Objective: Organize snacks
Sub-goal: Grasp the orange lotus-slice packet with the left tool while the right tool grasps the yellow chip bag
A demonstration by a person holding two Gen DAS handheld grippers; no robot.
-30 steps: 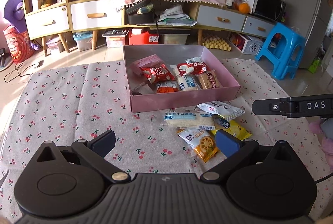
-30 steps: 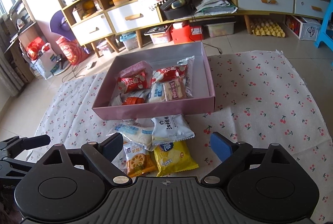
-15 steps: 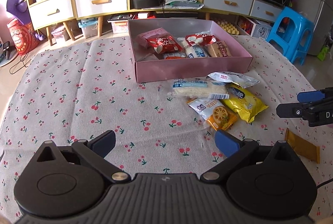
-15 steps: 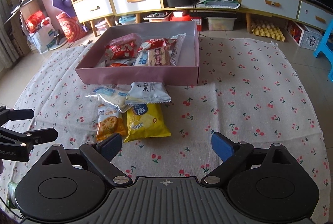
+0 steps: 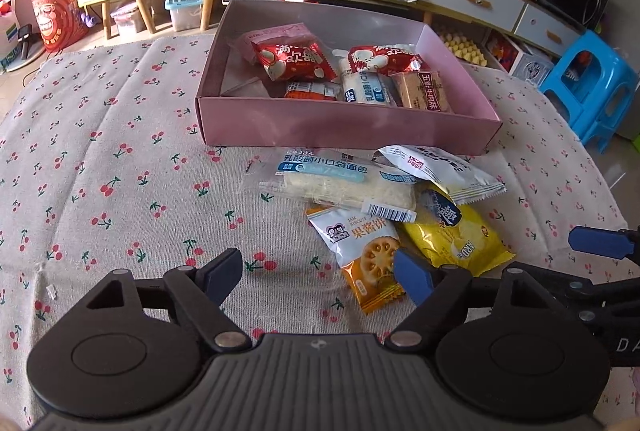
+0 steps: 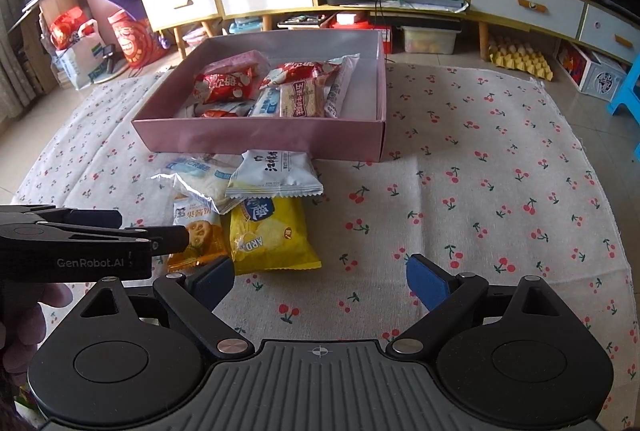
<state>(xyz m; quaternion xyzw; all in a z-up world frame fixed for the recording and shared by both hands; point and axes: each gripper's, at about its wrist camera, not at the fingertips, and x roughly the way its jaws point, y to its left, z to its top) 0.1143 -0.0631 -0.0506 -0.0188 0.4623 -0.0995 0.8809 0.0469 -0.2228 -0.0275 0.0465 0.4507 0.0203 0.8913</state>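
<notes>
Left gripper point(image 5: 318, 277), closing on nothing, nears the orange biscuit packet point(image 5: 370, 263) at lower centre; overlapping yellow chips bag point(image 5: 460, 243) may snag. Right gripper point(image 6: 320, 279) fingers wide, empty

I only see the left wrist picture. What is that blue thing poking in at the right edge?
Observer: A pad of the right tool. Its own view shows both pads wide apart, only cherry cloth between them.
Visitor: Is my left tool on the orange biscuit packet?
Observer: From the right wrist view, the left tool has its tip over the orange biscuit packet, jaws closing, nothing pinched yet; touching, I cannot tell.
</notes>
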